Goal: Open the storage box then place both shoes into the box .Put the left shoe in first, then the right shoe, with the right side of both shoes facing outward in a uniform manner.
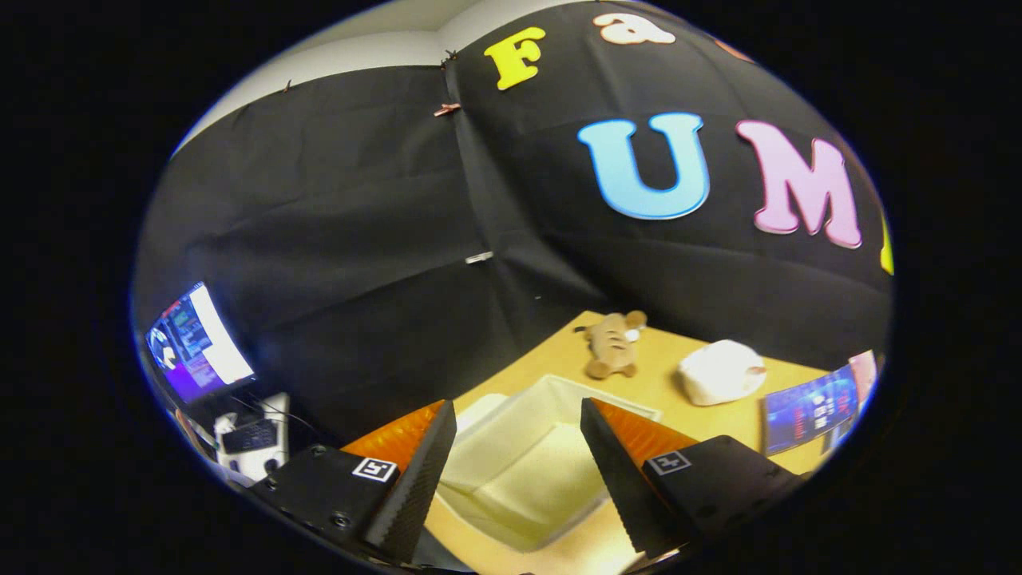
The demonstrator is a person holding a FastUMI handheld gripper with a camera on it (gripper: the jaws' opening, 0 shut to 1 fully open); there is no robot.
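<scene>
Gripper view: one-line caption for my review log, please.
Open claw held above an open white storage box on the wooden table, plush toy beyond.

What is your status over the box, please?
Gripper open, empty, above box. Box open, looks empty. Plush toy beyond.

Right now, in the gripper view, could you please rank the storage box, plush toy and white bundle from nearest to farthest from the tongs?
Tongs open, empty.
1. Storage box: between the fingers, open.
2. Plush toy: beyond the box, on the table.
3. White bundle: off right; too close to the toy to call.
</scene>
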